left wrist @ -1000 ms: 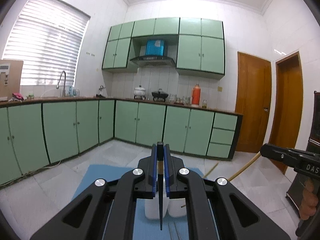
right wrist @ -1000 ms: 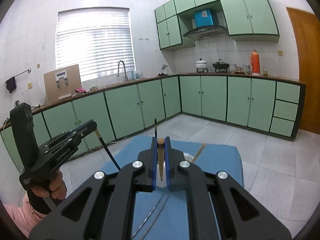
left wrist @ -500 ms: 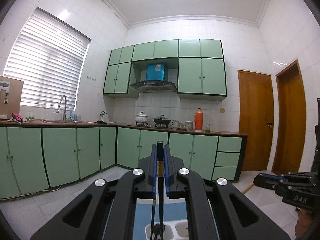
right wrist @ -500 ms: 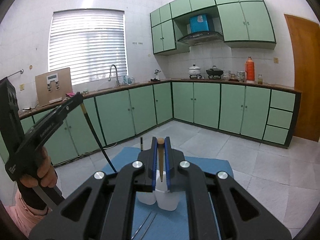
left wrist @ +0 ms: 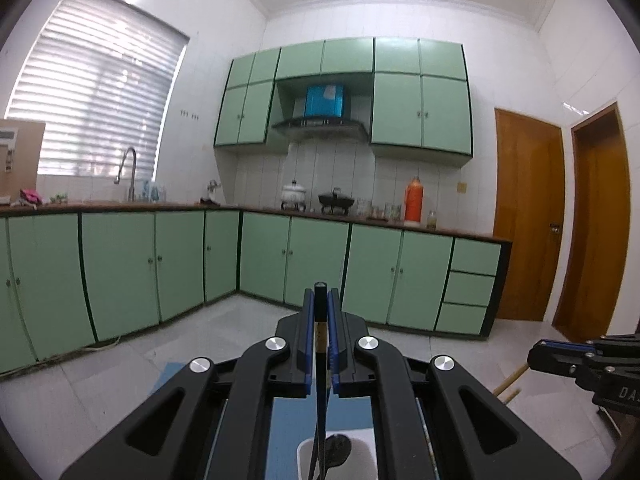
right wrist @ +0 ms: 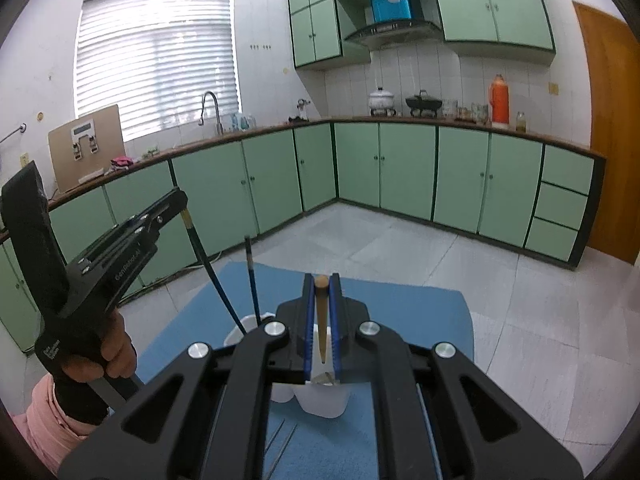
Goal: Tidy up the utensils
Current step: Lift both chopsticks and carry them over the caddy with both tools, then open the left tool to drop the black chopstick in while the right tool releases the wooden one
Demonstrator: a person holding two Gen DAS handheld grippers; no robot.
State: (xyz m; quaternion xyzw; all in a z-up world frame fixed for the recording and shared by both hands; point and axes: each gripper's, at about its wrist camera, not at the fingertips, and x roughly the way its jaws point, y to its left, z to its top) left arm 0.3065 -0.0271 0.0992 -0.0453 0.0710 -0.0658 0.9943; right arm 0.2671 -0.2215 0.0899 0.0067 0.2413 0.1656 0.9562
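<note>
Left claw (left wrist: 319,312): clenched on a dark chopstick (left wrist: 318,400). Long axis near vertical, slightly tilted; lower end hangs over the left cell of the white holder (left wrist: 306,450), directly below the claw. Whether the tip touches the cell floor: cannot tell. A dark utensil head already lies in that cell. Seen from the right wrist, a second dark stick (right wrist: 253,280) stands in the same cell, just beside the held one.

Right claw (right wrist: 322,320): clenched on a wooden-handled utensil (right wrist: 321,316), handle up, axis vertical, over the holder's right cell. Lower end hidden behind the fingers.

Key relation: the holder sits straight beneath both claws, so the coming move looks like a plain drop or lowering along each utensil's axis. The left one appears further into its cell and likely goes first.

Surface: blue mat (right wrist: 408,304) over the tabletop, holder mid-mat; thin metal rods lie on the mat nearer the camera.

Room: kitchen, green cabinets (left wrist: 120,272), white tile, window blinds, wooden doors at right.
</note>
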